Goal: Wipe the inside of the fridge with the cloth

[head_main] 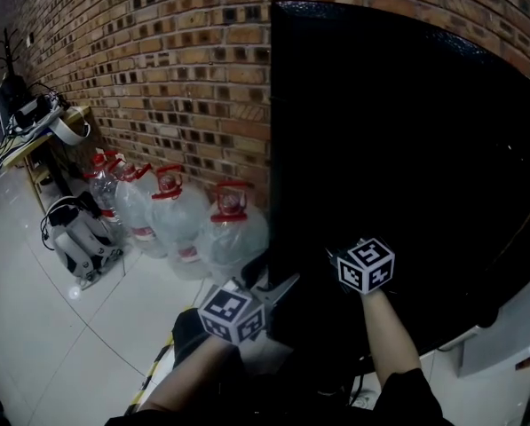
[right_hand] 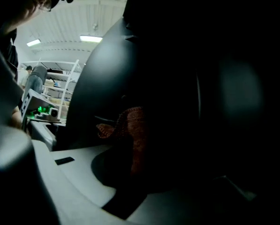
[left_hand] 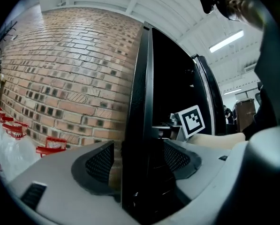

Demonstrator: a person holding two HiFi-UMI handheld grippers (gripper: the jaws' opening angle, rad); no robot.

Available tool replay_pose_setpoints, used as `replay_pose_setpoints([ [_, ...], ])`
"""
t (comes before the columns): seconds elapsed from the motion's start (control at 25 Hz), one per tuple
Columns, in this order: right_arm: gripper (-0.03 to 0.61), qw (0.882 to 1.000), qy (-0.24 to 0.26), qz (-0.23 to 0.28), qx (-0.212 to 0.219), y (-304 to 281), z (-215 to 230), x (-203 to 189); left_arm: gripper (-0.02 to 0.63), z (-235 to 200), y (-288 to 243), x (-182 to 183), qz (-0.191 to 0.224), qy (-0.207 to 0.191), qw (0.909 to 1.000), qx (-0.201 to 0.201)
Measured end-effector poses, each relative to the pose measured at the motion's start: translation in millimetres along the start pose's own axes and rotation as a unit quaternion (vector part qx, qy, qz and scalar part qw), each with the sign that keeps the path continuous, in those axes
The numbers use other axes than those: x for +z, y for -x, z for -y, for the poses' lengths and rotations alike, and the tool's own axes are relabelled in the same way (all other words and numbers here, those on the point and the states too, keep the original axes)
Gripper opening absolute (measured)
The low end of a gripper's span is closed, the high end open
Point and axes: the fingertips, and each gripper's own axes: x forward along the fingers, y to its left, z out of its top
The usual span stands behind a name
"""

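Two grippers work low at the left edge of the black fridge (head_main: 407, 149).

Head view: open tiled floor (head_main: 60, 309) lies to the left. Water jugs (head_main: 180, 220) stand along the brick wall (head_main: 158, 60), just beside the fridge. The left gripper (head_main: 272, 294) is at the edge. The right gripper (head_main: 349, 260) reaches into blackness, and its tips are lost.

Left gripper view: the jaws stand wide apart, straddling a vertical black edge of the fridge. Brick shows in the gap beside the left-hand pad, so nothing is clamped.

Right gripper view: the jaws are closed on the cloth (right_hand: 132, 128), which is rust-brown, knitted and bunched upright inside the dark fridge. The far jaw and the interior surfaces are too dark to make out.
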Motion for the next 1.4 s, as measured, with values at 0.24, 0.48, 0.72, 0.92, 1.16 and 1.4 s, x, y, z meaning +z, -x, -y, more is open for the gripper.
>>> replay_pose_setpoints([
  [0.24, 0.078, 0.999, -0.002, -0.016, -0.029, -10.3, 26.6, -3.6, 0.311, 0.4, 4.4, 9.5, 0.009, -0.019, 0.9997, 0.009],
  [0.48, 0.078, 0.998, 0.023, -0.028, -0.056, -18.6, 41.8, -7.3, 0.295, -6.7, 0.9, 11.6, 0.004, -0.022, 0.9997, 0.010],
  [0.72, 0.078, 0.995, 0.024, -0.052, -0.083, -28.6, 68.6, -15.7, 0.253, -4.3, -2.6, 25.2, 0.012, -0.022, 0.9996, 0.015],
  [0.92, 0.078, 0.992, 0.013, -0.068, -0.109, -38.7, 94.4, -21.4, 0.253, -1.7, -6.9, 45.6, 0.032, -0.035, 0.9988, 0.012],
  [1.16, 0.077, 0.987, -0.003, -0.075, -0.145, -48.5, 121.3, -29.5, 0.222, 1.7, -9.0, 42.1, 0.023, -0.032, 0.9992, 0.004],
  [1.4, 0.077, 0.980, 0.004, -0.089, -0.180, -57.1, 149.9, -32.0, 0.224, 1.3, -10.0, 40.6, 0.016, -0.030, 0.9994, -0.004],
])
